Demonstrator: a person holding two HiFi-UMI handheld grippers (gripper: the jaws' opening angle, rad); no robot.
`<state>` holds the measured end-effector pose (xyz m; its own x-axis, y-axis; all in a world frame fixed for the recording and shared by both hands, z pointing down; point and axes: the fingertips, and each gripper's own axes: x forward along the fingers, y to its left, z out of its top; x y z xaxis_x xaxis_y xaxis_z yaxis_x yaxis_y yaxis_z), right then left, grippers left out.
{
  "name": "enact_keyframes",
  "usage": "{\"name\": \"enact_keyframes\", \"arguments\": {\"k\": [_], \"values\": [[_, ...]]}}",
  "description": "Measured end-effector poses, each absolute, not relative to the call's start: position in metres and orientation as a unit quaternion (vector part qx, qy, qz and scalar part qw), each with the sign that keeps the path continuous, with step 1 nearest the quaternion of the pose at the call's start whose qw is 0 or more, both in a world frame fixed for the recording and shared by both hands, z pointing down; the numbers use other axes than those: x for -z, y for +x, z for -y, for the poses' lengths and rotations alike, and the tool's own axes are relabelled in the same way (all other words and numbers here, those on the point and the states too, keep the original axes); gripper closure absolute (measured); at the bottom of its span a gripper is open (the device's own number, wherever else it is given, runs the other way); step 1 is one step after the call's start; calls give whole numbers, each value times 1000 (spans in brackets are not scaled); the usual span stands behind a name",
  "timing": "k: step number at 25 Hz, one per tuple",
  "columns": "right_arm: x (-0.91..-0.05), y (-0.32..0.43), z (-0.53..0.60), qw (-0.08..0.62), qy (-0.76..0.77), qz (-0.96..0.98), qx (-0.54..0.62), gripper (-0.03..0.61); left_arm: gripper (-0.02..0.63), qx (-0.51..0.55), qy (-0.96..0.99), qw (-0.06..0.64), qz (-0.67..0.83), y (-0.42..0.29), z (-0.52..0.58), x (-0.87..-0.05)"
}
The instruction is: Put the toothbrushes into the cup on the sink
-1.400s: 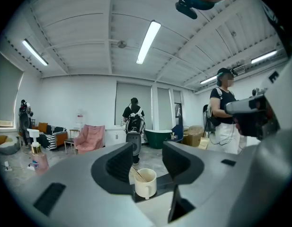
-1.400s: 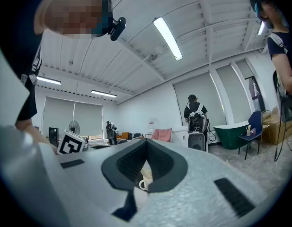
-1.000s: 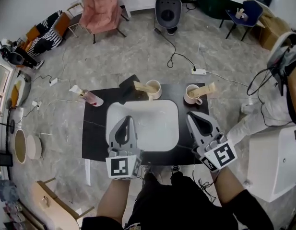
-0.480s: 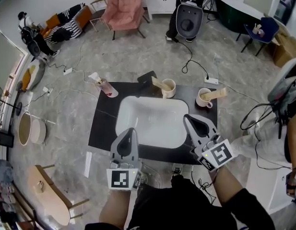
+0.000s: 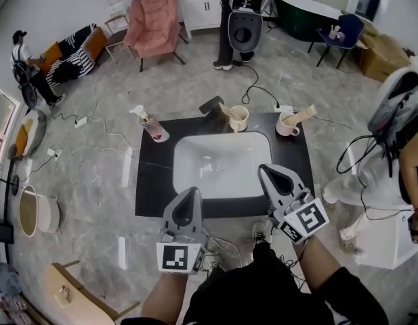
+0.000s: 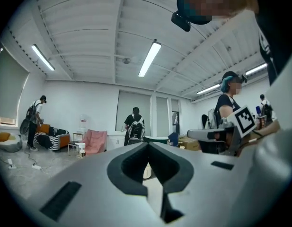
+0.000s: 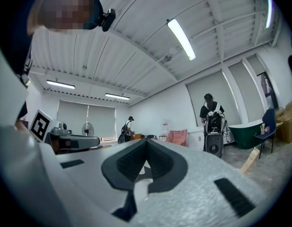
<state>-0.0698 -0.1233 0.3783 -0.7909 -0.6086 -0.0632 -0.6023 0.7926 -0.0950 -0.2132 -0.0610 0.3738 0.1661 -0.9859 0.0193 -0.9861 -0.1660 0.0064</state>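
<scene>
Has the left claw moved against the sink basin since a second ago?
Yes: the left claw drew back off the sink basin, toward its near edge.

- Two cups: left cup [image 5: 239, 120], right cup [image 5: 287, 125]
- Two hand-held grippers: left hand-held gripper [image 5: 190, 193], right hand-held gripper [image 5: 265, 172]
- One sink [image 5: 222, 171]
- One pump bottle [image 5: 153, 127]

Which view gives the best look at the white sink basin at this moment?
The head view: almost the whole sink basin shows from above, set in the dark countertop. In the gripper views, the left gripper and right gripper fill the lower frame and hide the basin.
</scene>
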Motion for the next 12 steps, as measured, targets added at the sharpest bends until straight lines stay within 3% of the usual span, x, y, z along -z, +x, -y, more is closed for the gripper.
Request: {"name": "enact_keyframes", "arguments": {"k": [12], "values": [[-370,-55,-12,29,-456,-889,18,572,609,-5,852,47,521,-218,-30,-381]]}}
